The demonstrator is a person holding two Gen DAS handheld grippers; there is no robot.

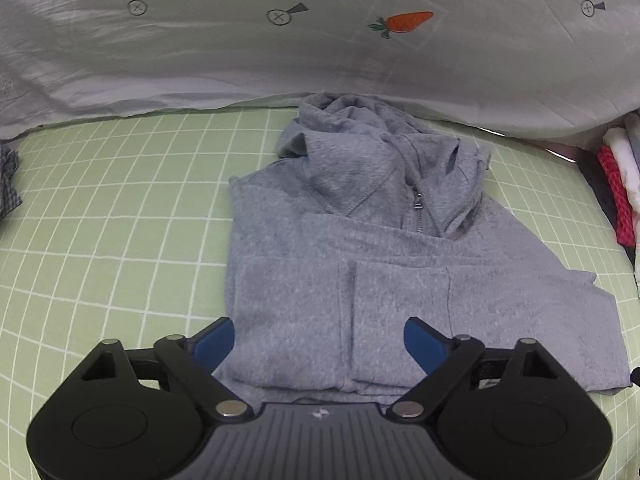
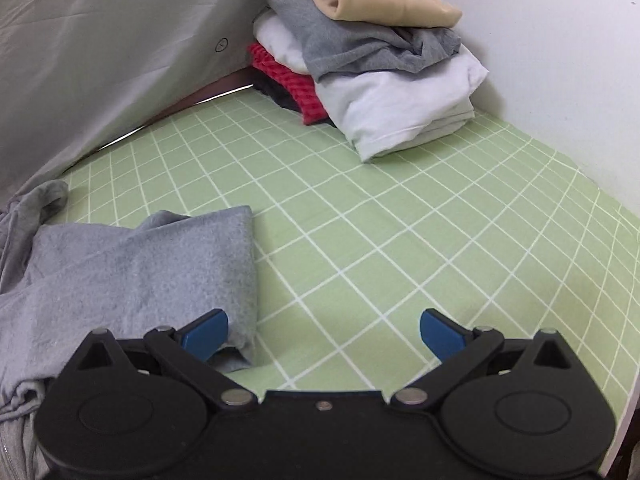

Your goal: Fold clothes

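A grey zip hoodie [image 1: 360,248] lies partly folded on the green checked sheet [image 1: 120,208], hood toward the far side, sleeves folded across its front. My left gripper [image 1: 319,334] is open just above the hoodie's near hem, blue fingertips [image 1: 214,340] spread wide with nothing between them. In the right wrist view the hoodie's folded right edge [image 2: 160,264] lies at the left. My right gripper [image 2: 324,330] is open at that edge, its left pad touching or just over the cloth and its right pad over bare sheet.
A grey quilt [image 1: 280,40] with carrot prints rises behind the hoodie. A stack of folded clothes [image 2: 372,60] sits in the far corner by the white wall [image 2: 560,60]. A checked garment [image 1: 8,184] peeks in at the left edge.
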